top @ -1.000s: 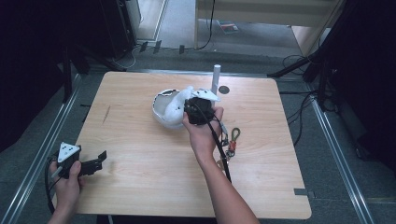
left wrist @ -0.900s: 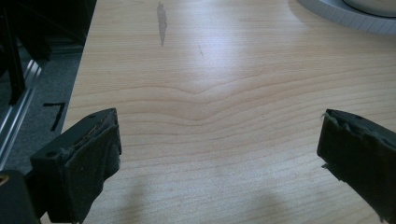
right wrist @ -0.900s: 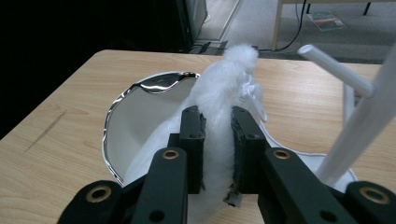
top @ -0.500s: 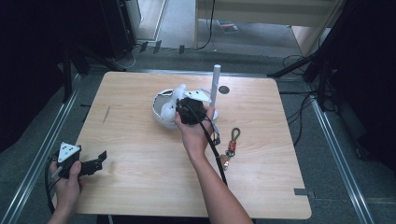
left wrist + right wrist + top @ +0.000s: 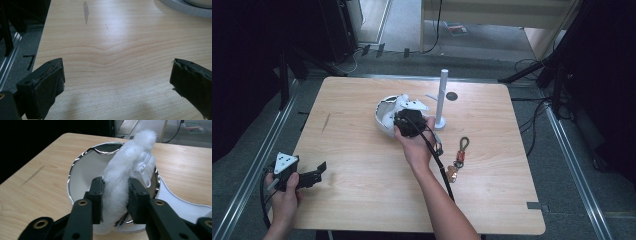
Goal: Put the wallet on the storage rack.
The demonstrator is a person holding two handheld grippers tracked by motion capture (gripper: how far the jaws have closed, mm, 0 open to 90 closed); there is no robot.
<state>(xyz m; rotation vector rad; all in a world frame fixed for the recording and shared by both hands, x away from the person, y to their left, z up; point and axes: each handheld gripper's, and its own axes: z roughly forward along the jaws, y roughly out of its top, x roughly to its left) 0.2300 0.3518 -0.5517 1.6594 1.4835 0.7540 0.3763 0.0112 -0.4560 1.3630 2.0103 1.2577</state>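
Right gripper (image 5: 115, 192) over bowl (image 5: 82, 172)
Jaws, just easing open, flank white fluffy item (image 5: 125, 177); its lower end is hidden, contact unclear.

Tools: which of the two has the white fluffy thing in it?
The right tool: the white fluffy thing sits between its jaws, which have just been opening, above the bowl. The left tool gapes over bare table.
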